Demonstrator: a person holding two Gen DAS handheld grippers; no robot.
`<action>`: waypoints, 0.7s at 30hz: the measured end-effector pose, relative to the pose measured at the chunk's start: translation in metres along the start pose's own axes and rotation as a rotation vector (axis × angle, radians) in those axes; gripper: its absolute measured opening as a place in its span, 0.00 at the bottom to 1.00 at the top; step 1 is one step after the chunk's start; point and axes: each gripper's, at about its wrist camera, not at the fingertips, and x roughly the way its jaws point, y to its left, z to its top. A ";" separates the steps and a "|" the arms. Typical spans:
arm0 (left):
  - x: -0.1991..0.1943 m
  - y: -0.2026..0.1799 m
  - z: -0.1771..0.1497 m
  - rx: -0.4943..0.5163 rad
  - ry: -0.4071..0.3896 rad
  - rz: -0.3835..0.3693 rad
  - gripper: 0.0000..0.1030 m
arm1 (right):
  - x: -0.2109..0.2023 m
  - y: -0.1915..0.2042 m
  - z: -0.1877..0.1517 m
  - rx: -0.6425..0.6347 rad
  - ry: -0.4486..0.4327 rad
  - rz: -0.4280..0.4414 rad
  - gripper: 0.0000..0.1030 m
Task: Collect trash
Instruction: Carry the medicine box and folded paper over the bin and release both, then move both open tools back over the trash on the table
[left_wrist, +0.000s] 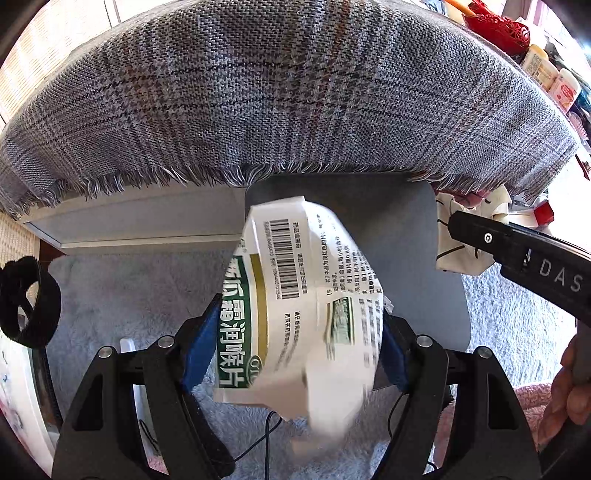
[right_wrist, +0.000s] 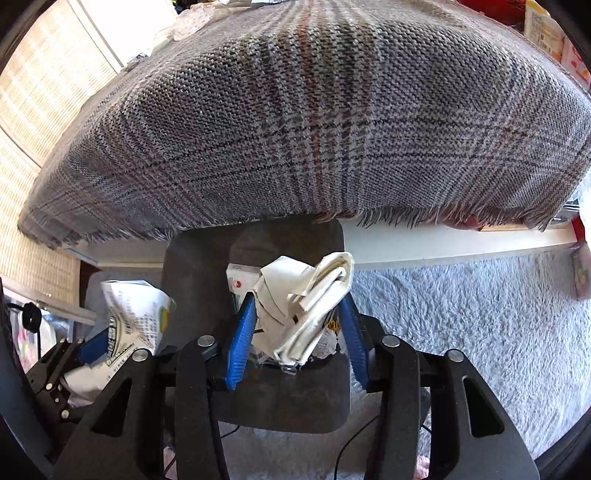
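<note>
Left hand-held gripper (left_wrist: 295, 347): its blue pads pinch a crumpled white-and-green medicine box (left_wrist: 299, 306), held over the grey bin (left_wrist: 424, 236) that stands on the floor below the desk edge. Right hand-held gripper (right_wrist: 297, 332): a crumpled cream paper wad (right_wrist: 306, 302) sits between its blue pads, directly above the bin opening. The left pad touches the wad; whether the right pad presses on it cannot be told.

Risks, as judged: the box hangs toward the bin's left rim, so a release from here could drop it onto the rug. The wad looks loosely folded and could snag on a pad or unfold and catch the rim. The two grippers are close together over one narrow opening and could knock each other.

Surface and room: the desk carries a grey plaid cloth (left_wrist: 280, 92) with a frayed fringe overhanging the bin. A pale shaggy rug (right_wrist: 480, 314) covers the floor. Woven blinds (right_wrist: 40, 88) hang at left; bottles and red items stand at far right.
</note>
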 end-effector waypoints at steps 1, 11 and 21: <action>0.001 0.001 0.001 -0.002 0.003 0.004 0.70 | 0.000 0.001 0.000 -0.001 -0.001 -0.003 0.49; -0.010 0.018 -0.001 -0.017 -0.005 0.003 0.86 | -0.012 0.007 0.006 -0.013 -0.035 -0.038 0.77; -0.061 0.033 0.007 -0.034 -0.059 -0.001 0.92 | -0.043 0.010 0.016 -0.020 -0.060 0.008 0.88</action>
